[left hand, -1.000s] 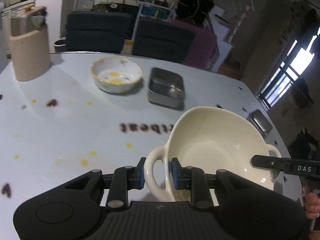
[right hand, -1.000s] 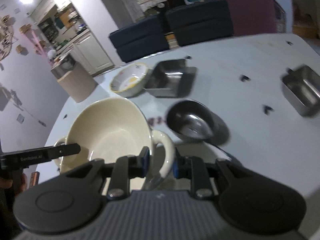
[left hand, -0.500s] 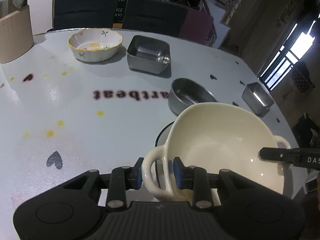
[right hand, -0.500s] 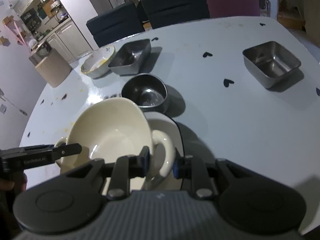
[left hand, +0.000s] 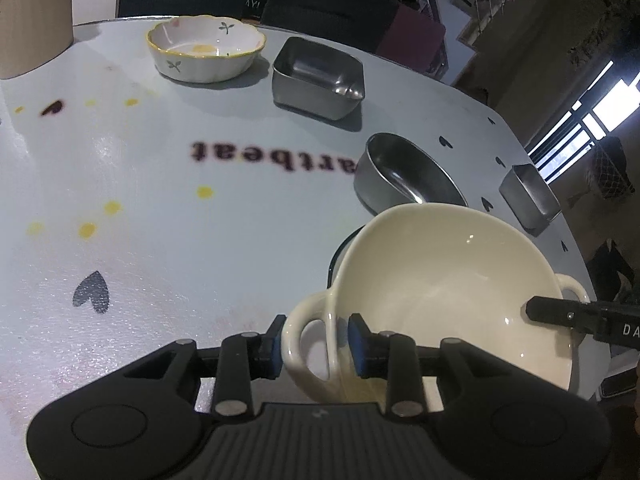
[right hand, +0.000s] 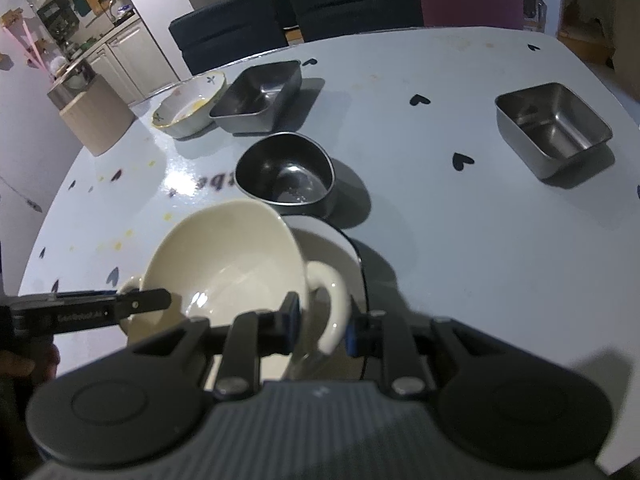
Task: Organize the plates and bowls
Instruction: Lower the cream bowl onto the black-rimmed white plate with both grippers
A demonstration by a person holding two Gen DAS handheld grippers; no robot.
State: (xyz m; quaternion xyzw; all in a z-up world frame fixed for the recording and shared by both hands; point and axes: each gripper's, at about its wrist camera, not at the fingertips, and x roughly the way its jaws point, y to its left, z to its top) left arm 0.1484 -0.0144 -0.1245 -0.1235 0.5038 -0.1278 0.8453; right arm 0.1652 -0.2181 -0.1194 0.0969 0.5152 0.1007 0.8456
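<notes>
I have the cream two-handled bowl (left hand: 448,292) carried between both tools, tilted, its rim toward the far side sitting higher than the near one. My left gripper (left hand: 316,344) is closed across one loop handle (left hand: 308,344), blue pads on either side of the loop; my right gripper (right hand: 320,324) is closed on the opposite handle (right hand: 330,312) in the same manner. The bowl hangs over a white plate with a dark rim (right hand: 352,248) on the worktop (right hand: 460,240); whether its base touches the plate I cannot tell, as the bowl hides the contact. Just beyond the plate stands a round steel bowl (right hand: 286,174), close to the cream bowl's far rim. Further off are a square steel tray (right hand: 258,96), a floral ceramic bowl (left hand: 204,54) with yellow residue, and a second steel tray (right hand: 552,128) well apart to the right. In my judgement the cream bowl is glazed ceramic: rigid, fairly heavy, slippery and liable to chip. The handles are the proper hold, but the pads bear on narrow curved glaze, so the bowl could pivot if the two sides move unevenly. I would level it and lower both sides together, minding the steel bowl's edge, and loosen neither grip until the base is plainly seated.
</notes>
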